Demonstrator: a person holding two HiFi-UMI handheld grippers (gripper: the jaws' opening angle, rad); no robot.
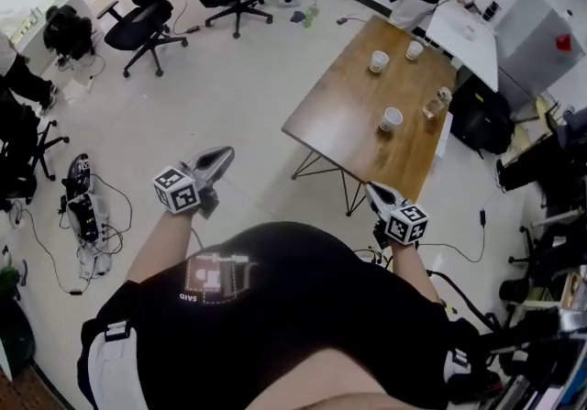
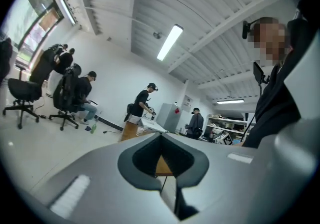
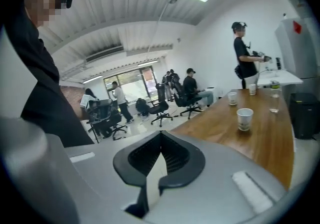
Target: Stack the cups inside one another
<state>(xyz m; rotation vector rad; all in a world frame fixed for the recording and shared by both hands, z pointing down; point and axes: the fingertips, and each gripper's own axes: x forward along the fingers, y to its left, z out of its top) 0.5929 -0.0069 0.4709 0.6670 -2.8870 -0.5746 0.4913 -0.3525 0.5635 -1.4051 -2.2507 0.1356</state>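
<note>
Both tongs are empty, jaws pressed together: left gripper (image 1: 218, 160), right gripper (image 1: 376, 192). The cups stand upright and well apart on the wooden table (image 1: 341, 128) ahead. The nearest cup (image 1: 391, 119) is toward its right side; the far-left cup (image 1: 379, 60) and far-right cup (image 1: 415, 49) are at its far end. The right gripper is nearer, by the table's near corner. A clear glass (image 1: 433, 108) just right of the nearest cup risks a knock.

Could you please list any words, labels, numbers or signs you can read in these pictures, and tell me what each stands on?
"SAID", as far as it can be made out: small pale print on the person's black shirt; the logo beside it is too blurred to read.
Paper cup: faint print, too small to read.
Marker cubes: black-and-white square patterns only, no words.
</note>
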